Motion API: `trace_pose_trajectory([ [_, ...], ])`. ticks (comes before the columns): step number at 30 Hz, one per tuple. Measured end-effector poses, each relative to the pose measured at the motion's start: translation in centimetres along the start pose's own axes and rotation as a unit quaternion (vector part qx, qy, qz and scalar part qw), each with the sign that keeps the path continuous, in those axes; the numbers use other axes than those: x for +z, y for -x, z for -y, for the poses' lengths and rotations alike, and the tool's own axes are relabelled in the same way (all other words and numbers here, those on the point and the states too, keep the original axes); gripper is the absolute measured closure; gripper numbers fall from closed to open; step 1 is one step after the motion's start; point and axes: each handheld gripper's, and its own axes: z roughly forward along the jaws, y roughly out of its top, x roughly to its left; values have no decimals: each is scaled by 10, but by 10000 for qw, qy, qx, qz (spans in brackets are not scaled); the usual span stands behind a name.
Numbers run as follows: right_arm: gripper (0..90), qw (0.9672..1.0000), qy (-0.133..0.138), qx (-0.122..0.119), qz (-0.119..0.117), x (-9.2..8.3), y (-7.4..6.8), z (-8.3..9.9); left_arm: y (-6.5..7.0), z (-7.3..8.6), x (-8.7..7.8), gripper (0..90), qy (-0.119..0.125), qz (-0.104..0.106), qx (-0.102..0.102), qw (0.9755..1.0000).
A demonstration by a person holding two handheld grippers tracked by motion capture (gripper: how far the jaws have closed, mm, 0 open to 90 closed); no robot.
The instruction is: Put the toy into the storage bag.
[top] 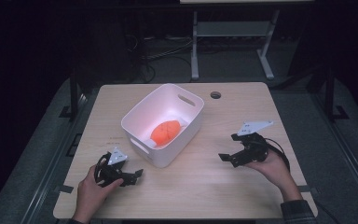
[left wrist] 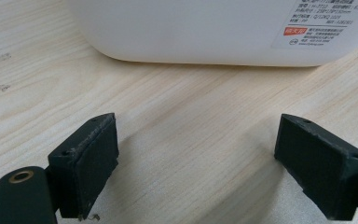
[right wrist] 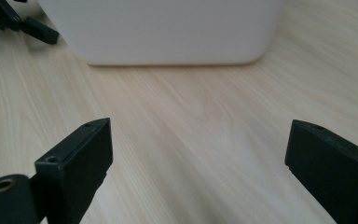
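An orange ball [top: 165, 131] lies inside the white bin [top: 186, 133] on the tabletop [top: 242, 186]. The left tool [top: 137, 176], just beside the bin, and right tool [top: 228, 147], further off, both gape wide and empty; a careless reach could shove the light bin

Your table [top: 205, 186] is pale wood with a fine lengthwise grain, and on it the bin [top: 142, 119] is plain white, with a white label [left wrist: 317, 23] printed in grey text and bearing a small red block. Inside the bin you have one bright orange object [top: 165, 131]. Both of your grippers, the left gripper [top: 133, 176] and the right gripper [top: 229, 148], are matte black, each topped by a light grey plate [top: 253, 126], with a brass-coloured ring [left wrist: 20, 176] near one jaw.
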Motion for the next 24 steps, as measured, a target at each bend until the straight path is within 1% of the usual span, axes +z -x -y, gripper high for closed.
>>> trace_pose_trajectory([
  [5, 70, 9996, -67, 148, 234, 1, -2, 29, 0, 0, 0, 125, -21, 0, 22, 10000],
  [6, 70, 9993, -61, 183, 308, 1, -2, 37, 0, 0, 0, 125, -20, 0, 23, 10000],
  [10, 70, 9982, -84, 325, 492, 0, -2, 55, 0, 0, 0, 125, -20, 1, 22, 10000],
  [13, 70, 9965, -108, 459, 687, -2, -2, 70, 0, 0, 0, 125, -20, 1, 22, 10000],
  [15, 70, 9947, -173, 494, 890, -3, -3, 81, 0, 0, 0, 125, -20, 0, 21, 10000],
  [16, 70, 9941, -197, 511, 938, -3, -3, 84, 0, 0, 0, 125, -19, 1, 22, 10000],
  [18, 70, 9936, -252, 528, 962, -2, -4, 90, 0, 0, 0, 125, -19, 1, 21, 10000],
  [19, 70, 9928, -320, 528, 1024, -1, -4, 94, 0, 0, 0, 125, -19, 1, 22, 10000],
  [21, 70, 9922, -422, 531, 1048, 1, -5, 98, 0, 0, 0, 125, -20, 0, 22, 10000],
  [22, 70, 9921, -442, 477, 1072, 2, -5, 100, 0, 0, 0, 125, -19, 0, 21, 10000],
  [23, 70, 9916, -485, 503, 1093, 3, -6, 102, 0, 0, 0, 125, -21, 0, 24, 10000],
  [24, 65, 9915, -491, 476, 1105, 3, -6, 102, 0, 0, 0, 125, -20, 0, 22, 10000],
])
